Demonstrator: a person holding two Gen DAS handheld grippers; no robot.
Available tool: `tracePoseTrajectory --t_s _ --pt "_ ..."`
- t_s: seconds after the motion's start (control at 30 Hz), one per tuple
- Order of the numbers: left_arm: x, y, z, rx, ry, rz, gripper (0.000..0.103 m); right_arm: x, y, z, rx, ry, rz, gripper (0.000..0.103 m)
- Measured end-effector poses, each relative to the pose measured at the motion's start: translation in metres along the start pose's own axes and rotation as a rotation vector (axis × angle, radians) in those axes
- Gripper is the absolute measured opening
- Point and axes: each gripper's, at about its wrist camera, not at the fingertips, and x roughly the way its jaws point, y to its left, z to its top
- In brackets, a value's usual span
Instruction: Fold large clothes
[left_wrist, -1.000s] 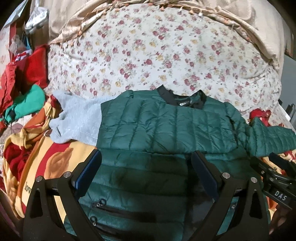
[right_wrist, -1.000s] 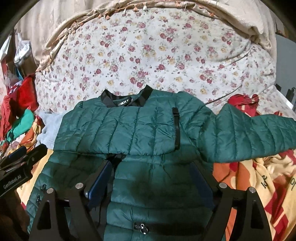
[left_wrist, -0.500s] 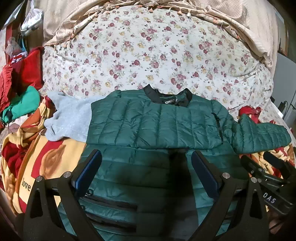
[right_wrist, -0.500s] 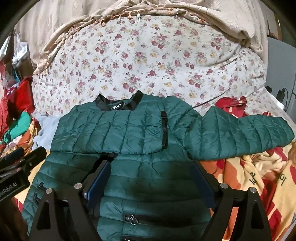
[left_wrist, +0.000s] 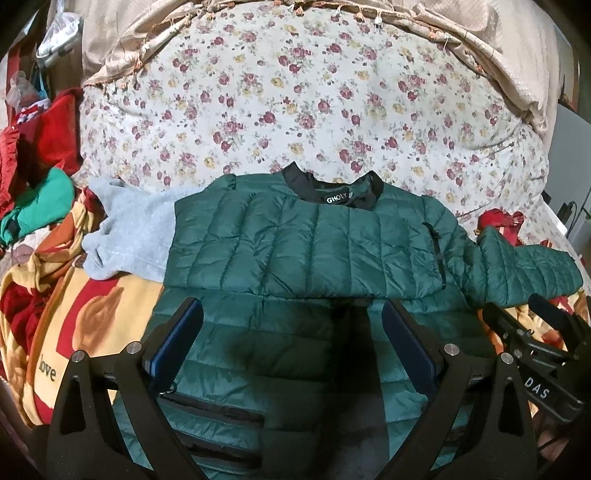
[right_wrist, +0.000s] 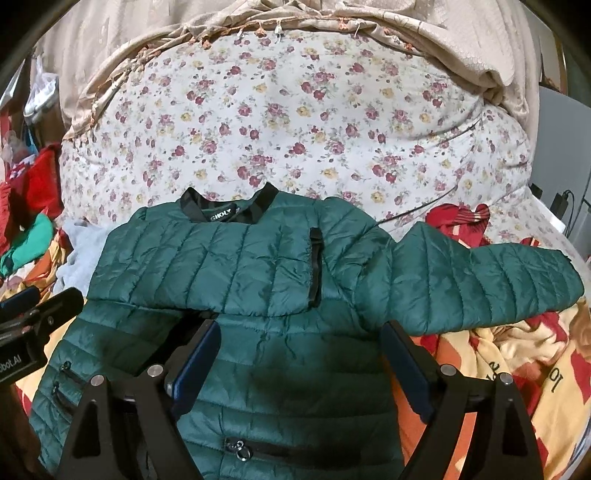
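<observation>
On the bed, just below the floral quilt (left_wrist: 295, 110), the green puffer jacket (left_wrist: 306, 243) lies flat with its black collar (left_wrist: 332, 192) toward the quilt. Its left sleeve is folded across the chest, the cuff ending near the jacket's right shoulder, while the other sleeve (right_wrist: 480, 284) reaches out sideways past the body, so that side looks not yet folded. Both tools hover over the lower half of the jacket: the left hand-held gripper (left_wrist: 291, 347) has its jaws spread wide with nothing between them, and the right hand-held gripper (right_wrist: 299, 365) is equally wide and empty, probably poised for the next fold. Left of the jacket a grey garment (left_wrist: 125, 236) is tucked partly under its shoulder and could drag along. Beyond that sit red and green clothes (left_wrist: 37, 184), and a yellow-and-red blanket (right_wrist: 498, 369) lies rumpled under the outstretched sleeve, an uneven base for folding.
</observation>
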Motion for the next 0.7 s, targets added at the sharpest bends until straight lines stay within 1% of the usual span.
tracePoseTrajectory --t_s 0.17,0.4,0.7 --pt "0.016 -0.004 0.006 0.018 0.011 0.008 0.098 0.009 -0.004 0.005 0.002 0.003 -0.004 0.087" --pt "0.042 -0.01 0.018 0.034 0.015 0.011 0.098 0.03 -0.013 0.008 -0.01 0.03 -0.039 0.087" --pt "0.081 -0.019 0.025 0.039 0.053 -0.015 0.098 0.057 -0.037 0.019 -0.001 0.054 -0.085 0.087"
